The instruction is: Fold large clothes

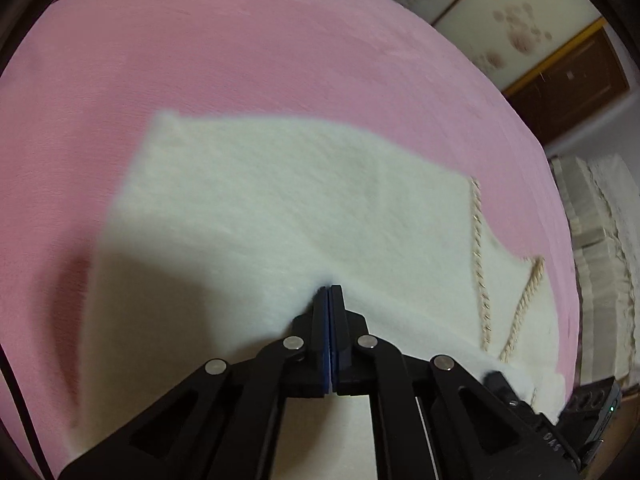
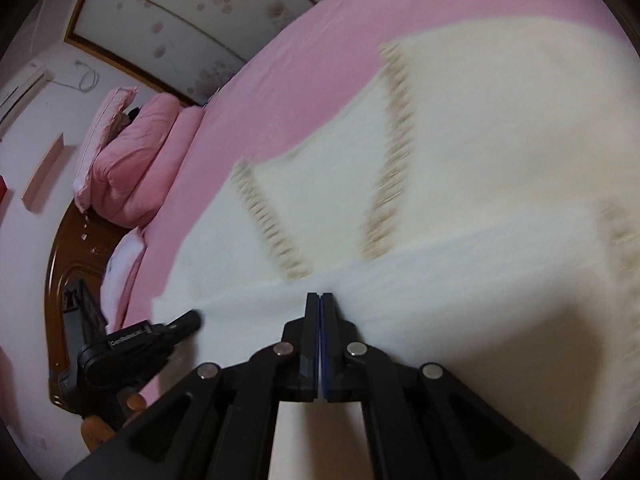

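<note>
Left wrist view: the left gripper (image 1: 329,289) is clamped on the near edge of a cream fuzzy knit garment with tan rope-like trim (image 1: 280,208), which spreads away from it across the pink bedsheet (image 1: 200,60). Right wrist view: the right gripper (image 2: 320,296) likewise pinches that near edge; pink pillows (image 2: 132,168) lie beyond the garment.

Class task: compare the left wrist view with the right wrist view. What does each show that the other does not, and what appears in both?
Only the left wrist view shows a pale frilled fabric beside the bed. Only the right wrist view shows pink pillows, a wooden headboard and the left gripper from outside. Both show the cream garment with braided trim on the pink bedsheet, each gripper shut on its fabric.
</note>
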`<state>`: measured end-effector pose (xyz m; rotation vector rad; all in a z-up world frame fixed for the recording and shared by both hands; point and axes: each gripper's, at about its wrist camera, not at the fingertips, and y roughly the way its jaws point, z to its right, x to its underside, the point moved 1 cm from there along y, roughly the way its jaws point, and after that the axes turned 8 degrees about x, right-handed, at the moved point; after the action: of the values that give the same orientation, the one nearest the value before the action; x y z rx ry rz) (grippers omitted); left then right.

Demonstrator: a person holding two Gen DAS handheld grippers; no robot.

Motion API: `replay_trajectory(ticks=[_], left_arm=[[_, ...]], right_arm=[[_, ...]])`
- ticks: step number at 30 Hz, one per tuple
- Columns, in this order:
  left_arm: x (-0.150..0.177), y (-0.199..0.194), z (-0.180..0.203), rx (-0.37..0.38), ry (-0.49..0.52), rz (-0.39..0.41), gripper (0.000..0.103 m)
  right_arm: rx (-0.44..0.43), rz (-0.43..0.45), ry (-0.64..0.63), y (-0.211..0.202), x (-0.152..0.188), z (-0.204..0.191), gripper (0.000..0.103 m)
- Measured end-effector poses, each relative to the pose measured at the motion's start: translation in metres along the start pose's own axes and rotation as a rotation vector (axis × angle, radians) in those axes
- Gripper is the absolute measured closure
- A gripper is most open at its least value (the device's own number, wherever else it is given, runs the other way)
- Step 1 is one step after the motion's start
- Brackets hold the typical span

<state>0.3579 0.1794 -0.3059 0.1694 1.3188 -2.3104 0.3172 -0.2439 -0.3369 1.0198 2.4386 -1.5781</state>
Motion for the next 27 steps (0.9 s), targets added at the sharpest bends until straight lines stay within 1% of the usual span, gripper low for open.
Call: replay_trajectory(ticks=[1,2,3,4,5,7,10,11,12,13,14,15,16,18,19,21,22,24,25,26,27], left_arm=[[-0.002,-0.003,-0.002,-0.030,0.018,0.017,0.102],[-0.006,-0.007,-0.006,-0.083,0.053,0.041,0.102],[-0.009,-0.010,-0.008,-0.120,0.087,0.057,0.102],[-0.012,-0.011,-0.011,-0.139,0.116,0.061,0.102],[-0.015,-0.012,-0.016,-0.130,0.126,0.048,0.102],[-0.020,-0.013,-0.019,-0.095,0.115,0.029,0.102],[-0.033,-0.028,-0.036,-0.053,0.021,-0.024,0.102],[-0.035,-0.033,-0.038,-0.046,-0.021,-0.046,0.102],[-0.034,-0.037,-0.036,-0.034,-0.040,-0.057,0.102],[-0.030,-0.044,-0.030,-0.002,-0.040,-0.070,0.098],[-0.020,-0.046,-0.021,0.023,-0.028,-0.085,0.091],[-0.011,-0.045,-0.011,0.049,-0.011,-0.110,0.088],[0.000,-0.039,0.002,0.069,0.002,-0.129,0.087],[0.025,-0.038,0.022,0.126,0.034,-0.191,0.087],[0.036,-0.037,0.028,0.139,0.042,-0.213,0.087],[0.058,-0.033,0.034,0.126,0.055,-0.250,0.087],[0.063,-0.032,0.034,0.111,0.059,-0.255,0.087],[0.073,-0.032,0.028,0.092,0.059,-0.259,0.087],[0.075,-0.036,0.024,0.089,0.057,-0.262,0.091],[0.075,-0.040,0.016,0.056,0.056,-0.265,0.101],[0.075,-0.042,0.012,0.009,0.060,-0.261,0.102]], right_arm=[[0.062,0.030,0.013,-0.009,-0.004,0.015,0.103],[0.102,0.061,0.027,-0.016,-0.007,0.028,0.103],[0.126,0.088,0.051,-0.023,-0.011,0.043,0.103],[0.157,0.109,0.069,-0.031,-0.013,0.054,0.103],[0.197,0.131,0.076,-0.038,-0.014,0.063,0.103],[0.231,0.147,0.070,-0.046,-0.015,0.065,0.103],[0.344,0.160,0.059,-0.053,-0.011,0.042,0.103],[0.335,0.157,0.050,-0.055,-0.007,0.029,0.103],[0.260,0.143,0.042,-0.057,0.000,0.023,0.103],[0.154,0.114,0.043,-0.055,0.007,0.011,0.103],[0.056,0.077,0.054,-0.051,0.017,-0.004,0.103],[-0.026,0.029,0.070,-0.045,0.030,-0.018,0.103],[-0.096,-0.032,0.088,-0.035,0.044,-0.031,0.103],[-0.182,-0.135,0.103,-0.015,0.068,-0.053,0.103],[-0.191,-0.165,0.104,-0.006,0.079,-0.061,0.103],[-0.173,-0.226,0.102,0.007,0.094,-0.067,0.103],[-0.166,-0.248,0.099,0.009,0.099,-0.065,0.103],[-0.159,-0.262,0.066,0.002,0.107,-0.054,0.103],[-0.144,-0.264,0.033,-0.003,0.106,-0.049,0.103],[-0.120,-0.257,-0.001,-0.009,0.104,-0.045,0.103],[-0.080,-0.240,-0.032,-0.017,0.099,-0.033,0.103]])
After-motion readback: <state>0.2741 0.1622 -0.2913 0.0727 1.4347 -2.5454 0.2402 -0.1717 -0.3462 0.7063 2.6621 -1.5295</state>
